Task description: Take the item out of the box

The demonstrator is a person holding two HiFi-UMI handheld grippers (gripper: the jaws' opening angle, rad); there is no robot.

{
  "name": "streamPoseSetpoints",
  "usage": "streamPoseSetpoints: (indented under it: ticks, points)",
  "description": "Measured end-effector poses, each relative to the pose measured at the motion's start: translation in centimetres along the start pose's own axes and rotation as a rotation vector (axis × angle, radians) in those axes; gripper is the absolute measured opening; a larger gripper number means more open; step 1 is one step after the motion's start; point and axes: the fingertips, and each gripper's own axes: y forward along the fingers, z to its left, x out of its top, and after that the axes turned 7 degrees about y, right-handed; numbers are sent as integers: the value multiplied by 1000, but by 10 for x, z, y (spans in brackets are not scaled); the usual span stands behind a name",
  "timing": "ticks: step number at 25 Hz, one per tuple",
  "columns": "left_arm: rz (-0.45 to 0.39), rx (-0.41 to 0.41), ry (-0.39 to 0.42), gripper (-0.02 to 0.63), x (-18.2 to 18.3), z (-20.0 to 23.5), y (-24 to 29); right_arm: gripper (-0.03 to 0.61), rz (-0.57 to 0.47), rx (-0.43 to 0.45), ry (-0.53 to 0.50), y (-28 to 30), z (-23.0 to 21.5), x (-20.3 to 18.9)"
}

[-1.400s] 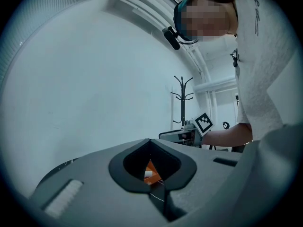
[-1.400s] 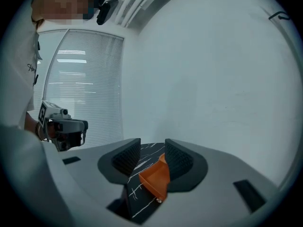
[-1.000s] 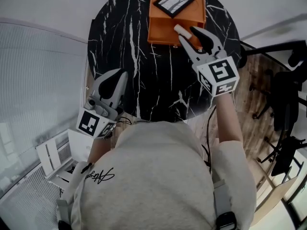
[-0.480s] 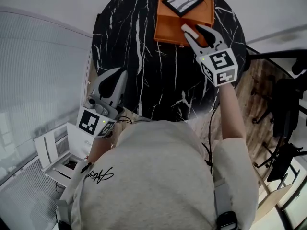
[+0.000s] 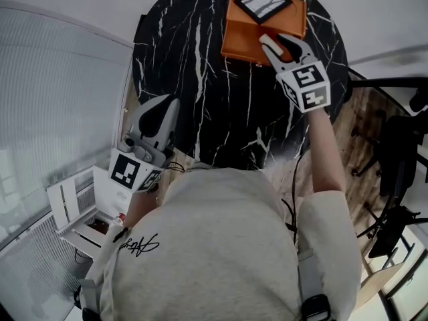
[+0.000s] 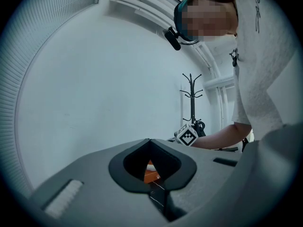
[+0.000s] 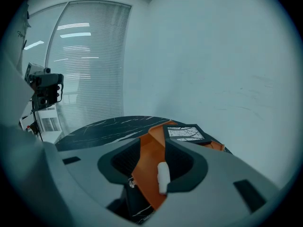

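Observation:
An orange box (image 5: pixel 254 35) stands at the far side of the round black marble table (image 5: pixel 200 79). A dark-framed flat item (image 5: pixel 265 2) with a white veined face lies tilted at the box's top. My right gripper (image 5: pixel 275 40) is open at the box's near edge. In the right gripper view an orange box wall (image 7: pixel 149 167) runs between the spread jaws (image 7: pixel 152 143), beside the white pad (image 7: pixel 163 176), and the framed item (image 7: pixel 184 133) lies beyond. My left gripper (image 5: pixel 170 105) hangs shut over the table's near left edge, holding nothing (image 6: pixel 150 142).
Office chairs (image 5: pixel 401 172) stand on the wood floor to the right. A white rack (image 5: pixel 73 212) sits low at the left, beside ribbed blinds (image 7: pixel 90 65). A coat stand (image 6: pixel 191 98) is against the far wall. The person's torso fills the lower head view.
My right gripper has reached farther forward, up to the box's near edge. The left gripper has stayed where it was.

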Motion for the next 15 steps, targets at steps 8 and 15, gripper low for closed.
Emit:
streamPoseSetpoints:
  ticks: [8, 15]
  points:
    - [19, 19, -12, 3, -6, 6, -6, 143, 64, -17, -13, 19, -10, -17]
    - [28, 19, -19, 3, -13, 6, -7, 144, 125, -6, -17, 35, -13, -34]
